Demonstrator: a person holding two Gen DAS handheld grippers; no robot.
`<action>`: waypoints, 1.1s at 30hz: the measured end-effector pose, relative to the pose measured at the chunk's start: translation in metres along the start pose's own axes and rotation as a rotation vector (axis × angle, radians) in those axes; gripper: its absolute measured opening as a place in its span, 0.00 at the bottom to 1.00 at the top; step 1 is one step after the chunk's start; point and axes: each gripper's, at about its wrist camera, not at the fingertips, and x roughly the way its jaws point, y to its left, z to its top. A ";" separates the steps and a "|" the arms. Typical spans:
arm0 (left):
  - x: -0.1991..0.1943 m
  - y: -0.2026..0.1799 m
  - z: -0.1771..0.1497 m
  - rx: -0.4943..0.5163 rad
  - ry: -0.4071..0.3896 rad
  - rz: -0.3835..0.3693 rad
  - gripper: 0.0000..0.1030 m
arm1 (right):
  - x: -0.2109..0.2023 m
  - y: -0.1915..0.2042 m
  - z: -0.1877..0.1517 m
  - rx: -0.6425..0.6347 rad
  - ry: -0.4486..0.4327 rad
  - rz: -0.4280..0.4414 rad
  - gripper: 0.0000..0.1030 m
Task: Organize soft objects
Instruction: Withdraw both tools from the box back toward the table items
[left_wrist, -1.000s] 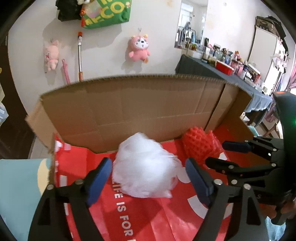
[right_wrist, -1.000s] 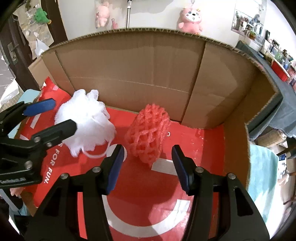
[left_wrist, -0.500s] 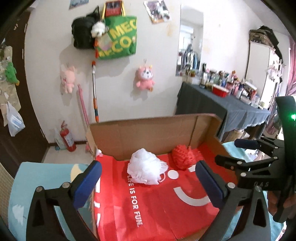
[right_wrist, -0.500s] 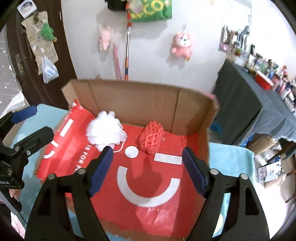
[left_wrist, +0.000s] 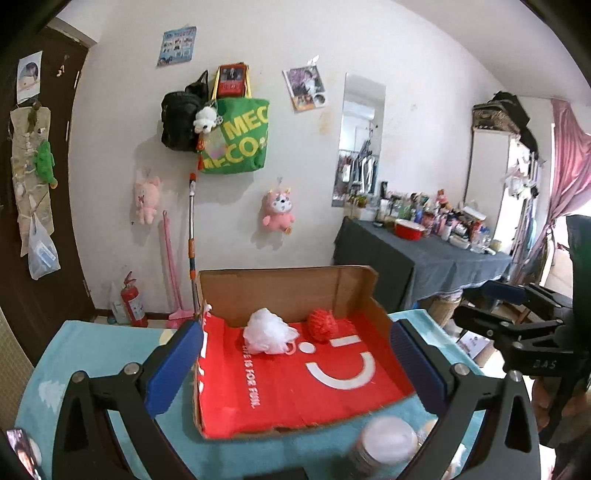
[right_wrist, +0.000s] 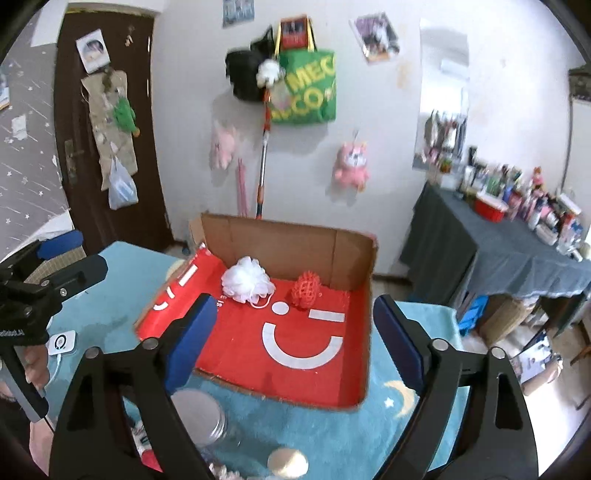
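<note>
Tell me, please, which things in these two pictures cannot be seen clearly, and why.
- Jar, right wrist view: contents unclear; the right gripper covers part of it.
- Same jar, left wrist view: blurred.
- Round beige object, right wrist view: cut by the bottom edge.
- Bottles on the dark side table, left wrist view: too small.

Bright, even daylight pours in from the right by the pink curtain (left_wrist: 570, 162); soft shadows under the wall toys, heavy fisheye bending at the edges, blur below the fingers (left_wrist: 173, 363).
</note>
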 end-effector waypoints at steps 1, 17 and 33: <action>-0.011 -0.005 -0.005 0.003 -0.018 -0.005 1.00 | -0.013 0.002 -0.005 0.001 -0.023 0.002 0.89; -0.107 -0.050 -0.111 0.017 -0.166 -0.025 1.00 | -0.136 0.039 -0.122 0.010 -0.243 -0.070 0.96; -0.080 -0.066 -0.212 0.039 -0.060 0.018 1.00 | -0.101 0.036 -0.229 0.105 -0.167 -0.163 0.96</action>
